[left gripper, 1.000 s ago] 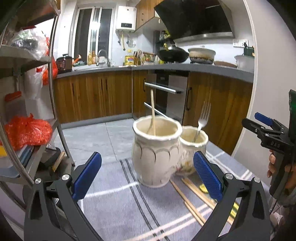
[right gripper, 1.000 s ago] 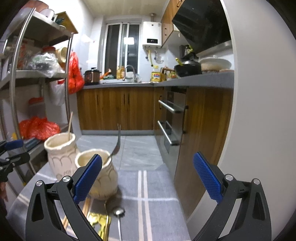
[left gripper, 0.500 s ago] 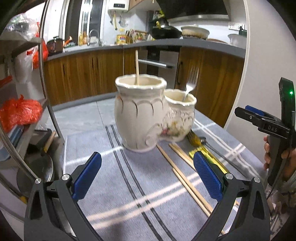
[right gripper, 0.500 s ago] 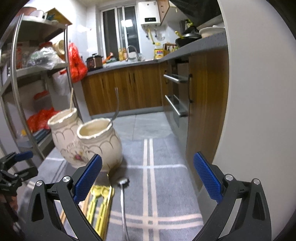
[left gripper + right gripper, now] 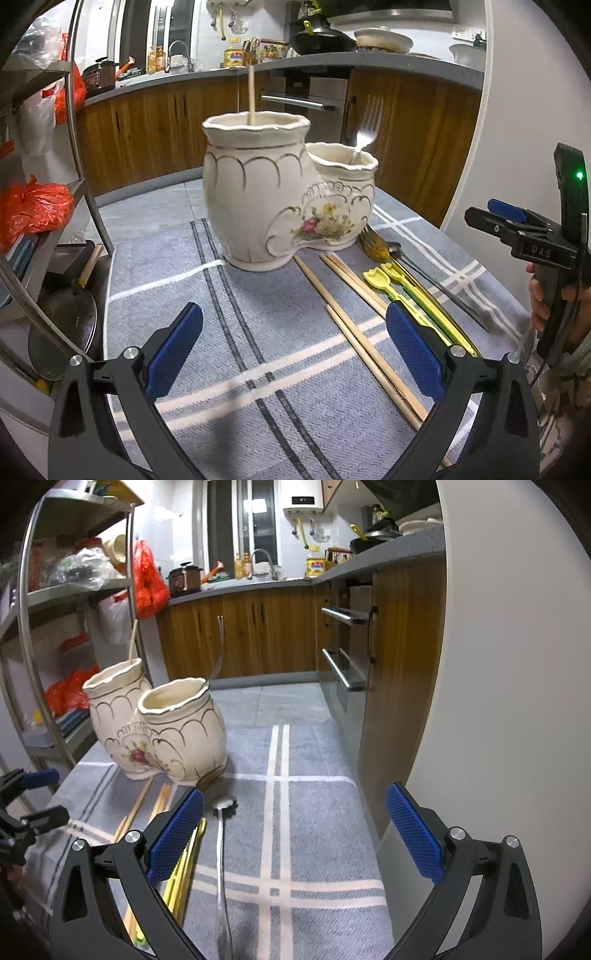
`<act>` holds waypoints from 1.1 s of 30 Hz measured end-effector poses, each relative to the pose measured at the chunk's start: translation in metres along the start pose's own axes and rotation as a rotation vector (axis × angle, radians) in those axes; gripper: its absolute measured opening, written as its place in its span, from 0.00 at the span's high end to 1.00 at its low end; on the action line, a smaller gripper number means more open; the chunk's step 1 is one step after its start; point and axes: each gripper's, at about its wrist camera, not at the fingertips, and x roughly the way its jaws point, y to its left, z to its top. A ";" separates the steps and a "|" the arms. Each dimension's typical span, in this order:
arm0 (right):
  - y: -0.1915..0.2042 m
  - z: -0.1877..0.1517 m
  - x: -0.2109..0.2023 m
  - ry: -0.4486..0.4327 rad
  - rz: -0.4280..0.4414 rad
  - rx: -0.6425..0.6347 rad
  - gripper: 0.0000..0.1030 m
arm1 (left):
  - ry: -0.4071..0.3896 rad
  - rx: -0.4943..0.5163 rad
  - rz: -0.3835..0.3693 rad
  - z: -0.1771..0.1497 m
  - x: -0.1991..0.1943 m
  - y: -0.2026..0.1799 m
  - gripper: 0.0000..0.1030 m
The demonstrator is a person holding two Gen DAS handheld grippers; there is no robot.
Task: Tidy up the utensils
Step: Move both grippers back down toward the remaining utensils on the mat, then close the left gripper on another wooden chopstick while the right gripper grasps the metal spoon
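A cream double ceramic holder (image 5: 280, 206) stands on the grey striped cloth (image 5: 236, 369). Its tall pot holds one chopstick (image 5: 252, 94); its short pot holds a fork (image 5: 364, 129). Loose chopsticks (image 5: 354, 332), yellow utensils (image 5: 406, 291), a gold fork (image 5: 375, 242) and a metal spoon (image 5: 436, 280) lie right of the holder. My left gripper (image 5: 293, 350) is open and empty above the cloth. My right gripper (image 5: 295, 830) is open and empty; the spoon (image 5: 221, 849) lies between its fingers, the holder (image 5: 162, 727) ahead left.
A metal shelf rack (image 5: 77, 129) with red bags stands to the left, a pan lid (image 5: 62, 325) below it. Wooden cabinets (image 5: 258, 635) and an oven lie behind. A white wall (image 5: 498, 701) borders the cloth on the right.
Both grippers have tilted down and pulled back, so the loose utensils on the cloth show more fully. Both stay open and empty.
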 end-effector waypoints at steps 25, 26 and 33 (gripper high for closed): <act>0.009 -0.016 0.012 0.152 0.044 -0.072 0.28 | 0.142 0.041 0.039 -0.019 0.018 -0.035 0.06; 0.011 -0.017 0.013 0.159 0.051 -0.076 0.30 | 0.151 0.036 0.043 -0.020 0.018 -0.035 0.06; 0.030 -0.020 0.016 0.185 0.090 -0.116 0.44 | 0.201 0.039 0.048 -0.034 0.013 -0.043 0.15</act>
